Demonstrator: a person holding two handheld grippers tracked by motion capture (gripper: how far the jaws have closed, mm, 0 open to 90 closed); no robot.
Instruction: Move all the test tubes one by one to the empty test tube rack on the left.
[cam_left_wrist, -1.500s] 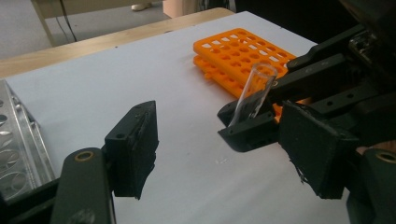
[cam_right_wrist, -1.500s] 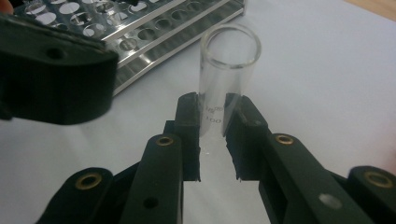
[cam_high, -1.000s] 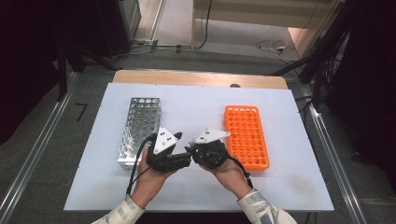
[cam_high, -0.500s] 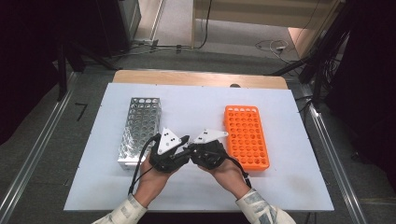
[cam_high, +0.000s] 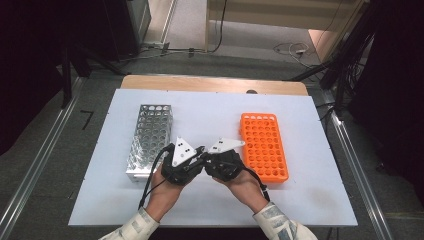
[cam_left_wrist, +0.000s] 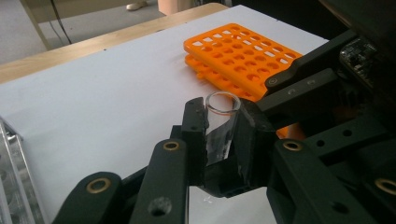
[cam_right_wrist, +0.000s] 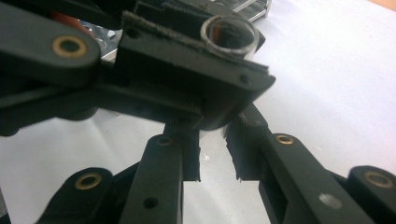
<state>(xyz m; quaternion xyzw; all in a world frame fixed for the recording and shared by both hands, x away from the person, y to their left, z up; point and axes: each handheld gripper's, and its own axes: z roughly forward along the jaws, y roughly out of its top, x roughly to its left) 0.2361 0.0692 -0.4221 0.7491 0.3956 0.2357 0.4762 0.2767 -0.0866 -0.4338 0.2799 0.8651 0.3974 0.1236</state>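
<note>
A clear glass test tube (cam_left_wrist: 219, 133) stands upright between the jaws of my left gripper (cam_left_wrist: 219, 116), which is shut on it. Its open rim (cam_right_wrist: 229, 29) shows at the top of the right gripper view. My right gripper (cam_right_wrist: 213, 154) points at the left one from close by. Its jaws stand a narrow gap apart below the tube, and I see white table through that gap. In the high view the left gripper (cam_high: 199, 161) and the right gripper (cam_high: 208, 163) meet tip to tip at the table's front middle, held in two hands.
An orange tube rack (cam_high: 262, 145) lies flat to the right of the hands. A metal tube rack (cam_high: 150, 135) stands to their left. Both rest on a white board (cam_high: 210, 110) over a wooden table. Cables and dark equipment surround the table.
The two grippers have edged slightly closer together at the same spot. The tube stays in the left gripper.
</note>
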